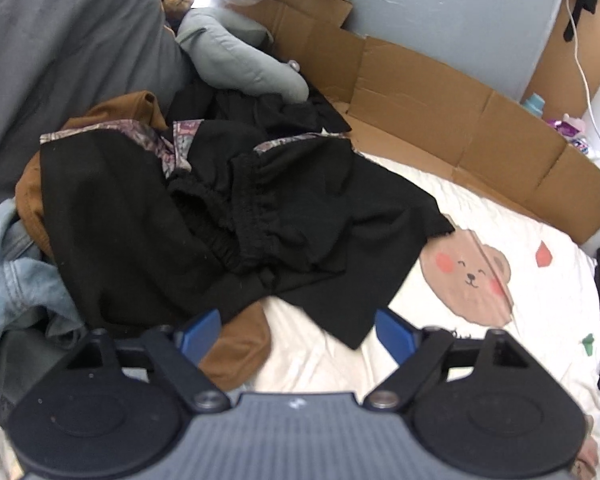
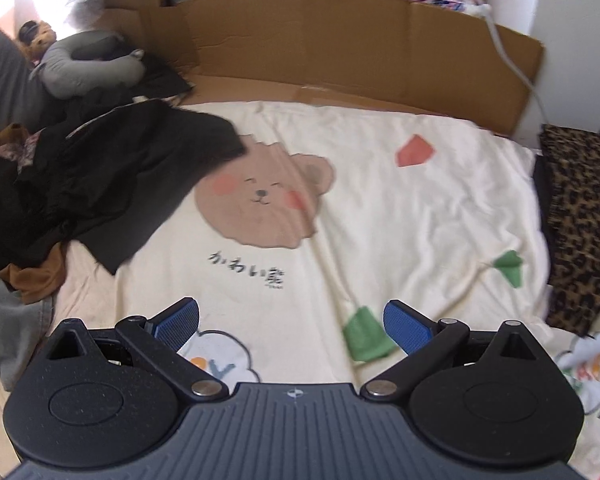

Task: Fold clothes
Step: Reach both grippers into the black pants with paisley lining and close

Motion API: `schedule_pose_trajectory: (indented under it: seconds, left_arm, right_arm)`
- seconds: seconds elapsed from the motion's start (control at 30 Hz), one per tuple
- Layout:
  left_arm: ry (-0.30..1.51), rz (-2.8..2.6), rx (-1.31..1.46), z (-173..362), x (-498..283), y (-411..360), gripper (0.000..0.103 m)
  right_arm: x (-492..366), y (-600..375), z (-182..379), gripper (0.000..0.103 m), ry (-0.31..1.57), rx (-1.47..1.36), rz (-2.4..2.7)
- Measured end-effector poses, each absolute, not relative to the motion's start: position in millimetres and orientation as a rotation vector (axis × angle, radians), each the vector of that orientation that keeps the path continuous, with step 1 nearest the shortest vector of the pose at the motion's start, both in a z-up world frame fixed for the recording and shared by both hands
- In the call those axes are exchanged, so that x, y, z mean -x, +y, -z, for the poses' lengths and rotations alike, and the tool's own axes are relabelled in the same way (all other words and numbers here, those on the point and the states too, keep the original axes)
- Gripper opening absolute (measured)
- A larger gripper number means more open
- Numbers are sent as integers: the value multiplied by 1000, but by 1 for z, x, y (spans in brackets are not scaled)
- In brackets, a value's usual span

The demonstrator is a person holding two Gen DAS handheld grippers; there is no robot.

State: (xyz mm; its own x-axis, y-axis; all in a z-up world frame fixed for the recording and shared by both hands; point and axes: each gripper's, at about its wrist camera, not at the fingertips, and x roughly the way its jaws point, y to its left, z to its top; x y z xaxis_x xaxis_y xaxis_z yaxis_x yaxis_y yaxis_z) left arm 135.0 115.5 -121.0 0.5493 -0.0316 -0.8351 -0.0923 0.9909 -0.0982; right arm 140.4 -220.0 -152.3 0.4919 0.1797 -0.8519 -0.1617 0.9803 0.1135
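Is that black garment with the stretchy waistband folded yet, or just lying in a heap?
Not folded. The black garment lies crumpled on the clothes pile, waistband bunched, one corner spilling onto the bedsheet.

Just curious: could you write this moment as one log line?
step: reaching | left gripper: open, empty, over black garment | right gripper: open, empty, over bedsheet

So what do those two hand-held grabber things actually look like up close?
Both look alike. The left gripper and the right gripper each have a grey ribbed body with a small cross-shaped mark, two round black housings, and black link arms on silver pivot pins. The jaws end in blue pads with a fine dotted texture. No cables, hands or sleeves show in either view.
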Motion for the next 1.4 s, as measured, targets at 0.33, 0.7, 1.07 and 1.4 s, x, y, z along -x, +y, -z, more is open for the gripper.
schedule_pose_trajectory:
  seconds: [0.33, 0.7, 1.07, 1.4]
  left_arm:
    - [875, -75, 143, 162, -142, 136, 75]
    - [832, -115, 133, 169, -169, 164, 74]
    - [811, -202, 109, 188, -234, 193, 46]
    - [799, -217, 80, 205, -270, 216, 59]
  right_arm:
    - [-141, -194, 197, 80, 1061, -153, -300]
    - [-150, -159, 219, 80, 1057, -144, -362]
    - [-163, -126, 223, 64, 1036, -179, -391]
    - [-218, -63, 235, 64, 1002, -270, -473]
